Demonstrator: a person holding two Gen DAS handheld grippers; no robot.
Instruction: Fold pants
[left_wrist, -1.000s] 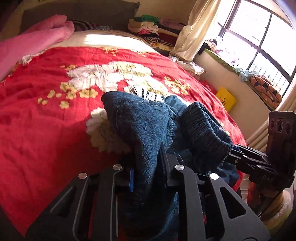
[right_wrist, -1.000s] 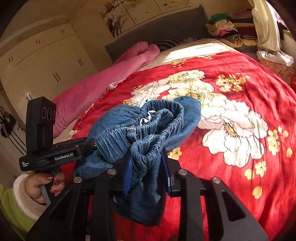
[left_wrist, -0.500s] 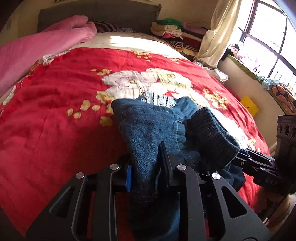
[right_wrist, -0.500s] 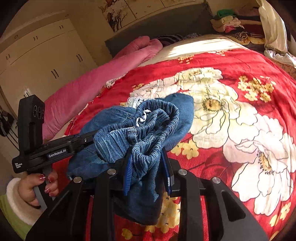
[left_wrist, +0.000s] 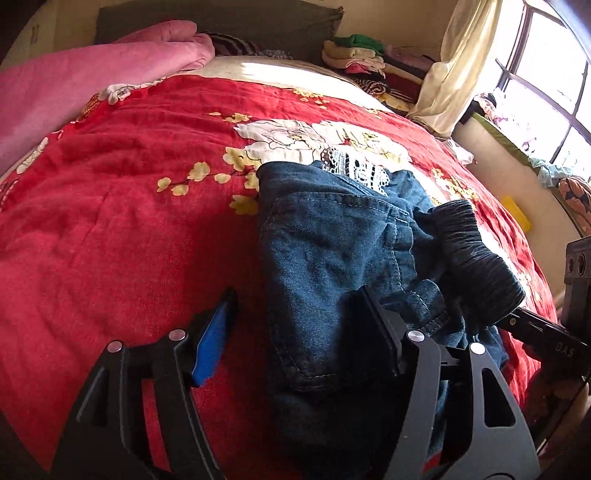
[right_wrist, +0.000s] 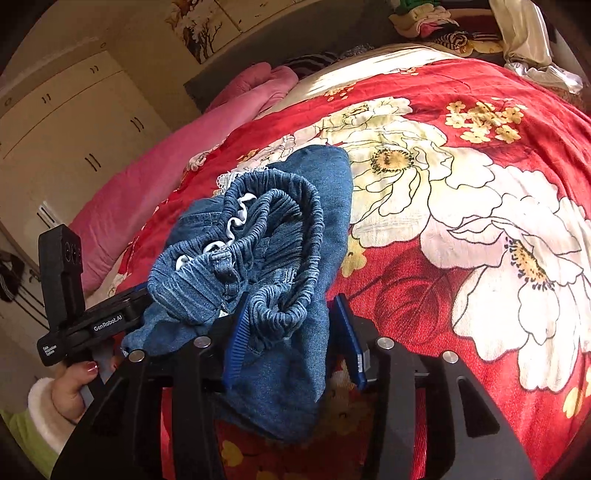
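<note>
Blue denim pants (left_wrist: 332, 258) with an elastic waistband (right_wrist: 266, 236) lie bunched on the red flowered bedspread (left_wrist: 129, 221). My left gripper (left_wrist: 295, 332) is open; the denim lies between its fingers, against the right one, apart from the blue-padded left finger (left_wrist: 212, 343). My right gripper (right_wrist: 291, 339) is open too, with the waistband fabric draped between its fingers, resting on the left pad (right_wrist: 236, 343). The left gripper also shows in the right wrist view (right_wrist: 92, 325), held by a hand at the pants' left side.
A pink blanket (left_wrist: 74, 81) lies along the bed's left side. Stacked folded clothes (left_wrist: 354, 55) sit at the head of the bed by a curtain (left_wrist: 454, 74). A window (left_wrist: 546, 74) and ledge are to the right. A wardrobe (right_wrist: 74, 129) stands left.
Both grippers have opened and let go of the pants, which were clamped in each before. The pants have come down onto the bedspread and both cameras sit lower and further forward.
</note>
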